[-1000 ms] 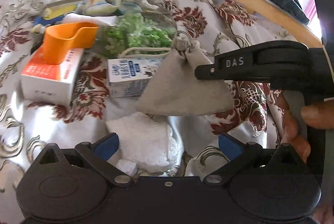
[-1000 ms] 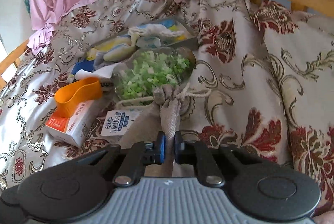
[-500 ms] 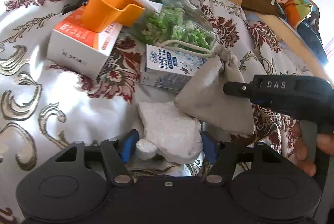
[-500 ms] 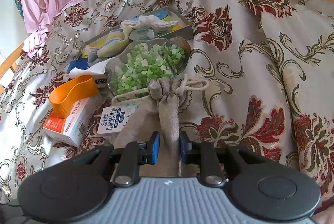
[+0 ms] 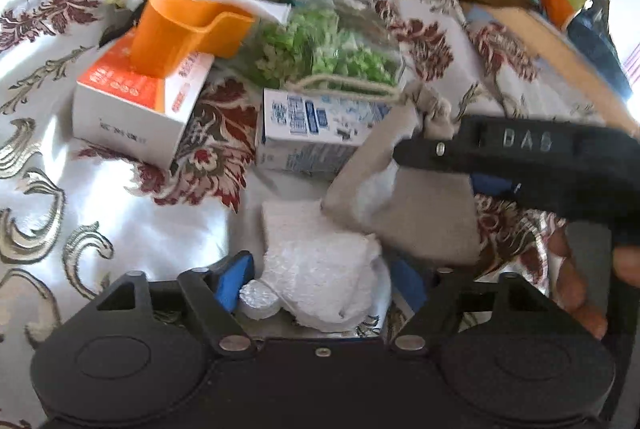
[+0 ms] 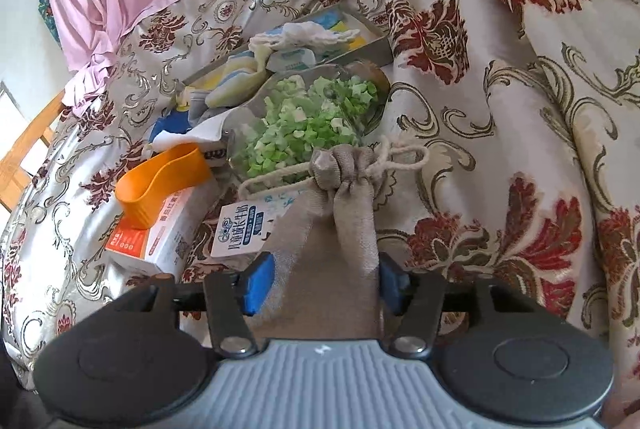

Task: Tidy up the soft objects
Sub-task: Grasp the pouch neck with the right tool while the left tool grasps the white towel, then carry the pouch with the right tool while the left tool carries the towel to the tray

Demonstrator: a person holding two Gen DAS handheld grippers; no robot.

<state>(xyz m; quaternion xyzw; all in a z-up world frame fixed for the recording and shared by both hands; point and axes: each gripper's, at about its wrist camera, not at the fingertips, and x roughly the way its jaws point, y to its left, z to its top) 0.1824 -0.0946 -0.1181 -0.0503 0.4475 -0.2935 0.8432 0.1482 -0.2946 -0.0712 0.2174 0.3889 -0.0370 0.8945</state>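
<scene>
A grey drawstring pouch (image 6: 340, 229) lies on the floral bedspread, its tied neck pointing away. My right gripper (image 6: 322, 281) is open, its blue-padded jaws standing on either side of the pouch; in the left wrist view its black finger (image 5: 500, 149) crosses above the pouch (image 5: 404, 213). My left gripper (image 5: 320, 279) is closed on a white foam-like soft wad (image 5: 320, 269) that fills the gap between its jaws, low over the bedspread just in front of the pouch.
A milk carton (image 5: 316, 133), a white-and-orange box (image 5: 132, 109) with an orange scoop (image 5: 180, 33) on it, a clear bag of green pieces (image 6: 304, 121) and a tray of cloths (image 6: 296, 45) lie beyond. A wooden bed frame (image 5: 560, 41) runs at the right.
My right gripper has opened from its grip on the pouch's neck, and the pouch now rests on the bed. My left gripper has moved closer to the pouch with the white wad.
</scene>
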